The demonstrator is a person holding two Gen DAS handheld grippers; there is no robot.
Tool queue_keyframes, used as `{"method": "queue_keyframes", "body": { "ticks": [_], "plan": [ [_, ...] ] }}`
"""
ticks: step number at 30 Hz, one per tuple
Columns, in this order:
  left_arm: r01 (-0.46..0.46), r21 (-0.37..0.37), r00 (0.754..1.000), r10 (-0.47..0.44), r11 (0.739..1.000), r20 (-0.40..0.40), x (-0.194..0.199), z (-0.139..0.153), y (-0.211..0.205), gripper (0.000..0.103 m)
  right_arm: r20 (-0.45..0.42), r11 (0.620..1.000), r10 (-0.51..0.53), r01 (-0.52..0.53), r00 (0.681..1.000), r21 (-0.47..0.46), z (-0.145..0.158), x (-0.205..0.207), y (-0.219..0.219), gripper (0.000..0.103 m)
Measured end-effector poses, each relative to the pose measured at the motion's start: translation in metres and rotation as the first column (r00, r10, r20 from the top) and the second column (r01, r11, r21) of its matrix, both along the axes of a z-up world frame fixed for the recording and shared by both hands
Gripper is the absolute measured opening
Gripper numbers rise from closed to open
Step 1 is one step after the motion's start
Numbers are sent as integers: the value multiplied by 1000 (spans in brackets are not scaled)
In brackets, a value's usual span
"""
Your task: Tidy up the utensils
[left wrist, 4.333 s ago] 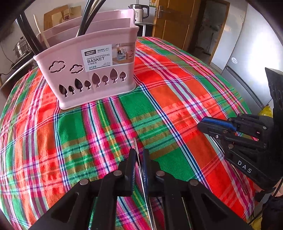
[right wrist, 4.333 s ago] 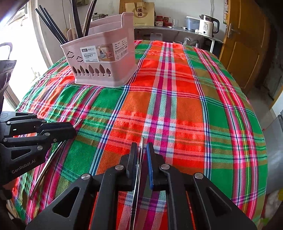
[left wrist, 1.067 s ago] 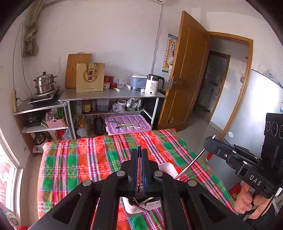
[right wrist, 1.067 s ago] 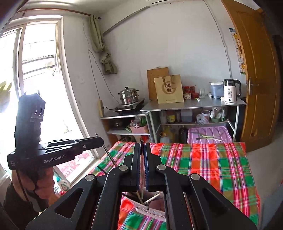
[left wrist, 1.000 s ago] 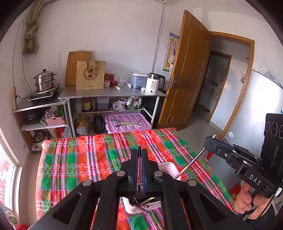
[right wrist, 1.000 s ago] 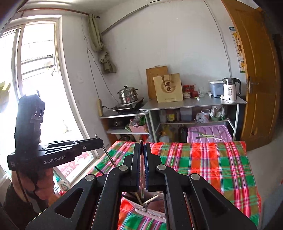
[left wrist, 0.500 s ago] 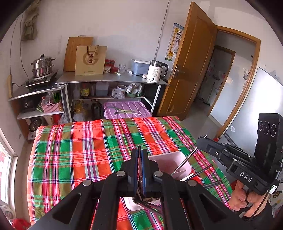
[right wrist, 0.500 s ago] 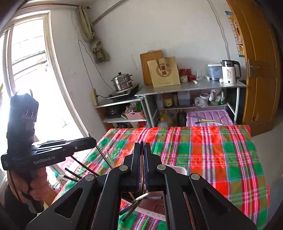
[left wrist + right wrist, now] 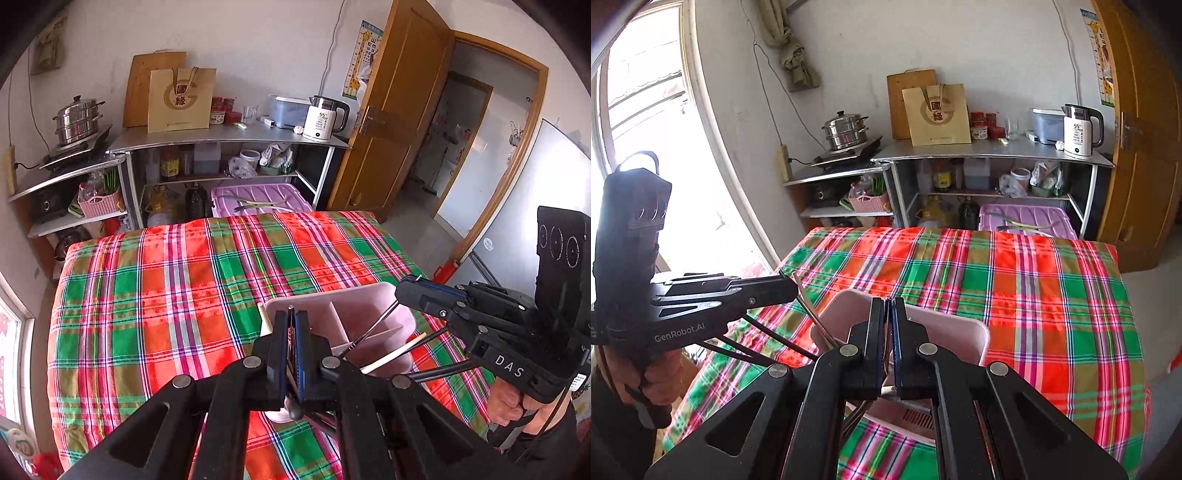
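Both tongs, left and right, each pinch a slim metal utensil above the pink basket on the plaid-covered counter, already holding chopsticks; these still await dropping in.

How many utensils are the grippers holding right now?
2. The left gripper clamps one metal stick; the right gripper clamps a second metal stick. Both slant down into the pink basket. Other utensils there are partly hidden.
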State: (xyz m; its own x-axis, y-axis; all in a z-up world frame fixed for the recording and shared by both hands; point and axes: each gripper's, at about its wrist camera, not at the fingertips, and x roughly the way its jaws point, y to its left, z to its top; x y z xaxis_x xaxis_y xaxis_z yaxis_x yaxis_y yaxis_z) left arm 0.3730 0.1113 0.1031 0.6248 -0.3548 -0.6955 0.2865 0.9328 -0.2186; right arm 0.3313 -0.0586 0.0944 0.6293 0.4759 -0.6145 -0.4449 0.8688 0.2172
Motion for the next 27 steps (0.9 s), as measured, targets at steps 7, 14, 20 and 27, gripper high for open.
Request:
{"method": "queue_keyframes", "body": {
  "ticks": [7, 14, 20, 27],
  "plan": [
    [0, 22, 1000, 1, 1000, -9, 3, -1, -3, 4, -14, 1000, 13, -13, 1000, -6, 0, 1, 1, 4],
    [-18, 12, 999, 18, 1000, 27, -6, 9, 0, 6, 2, 1000, 14, -14, 1000, 15, 7, -5, -2, 10],
    [-37, -11, 995, 38, 999, 90, -29, 33, 7, 14, 54, 999, -2, 0, 999, 41, 26, -26, -11, 12],
    [-76, -2, 978, 75, 997, 193, -82, 56, 10, 19, 115, 998, -30, 23, 993, 65, 44, -68, -26, 15]
  ]
}}
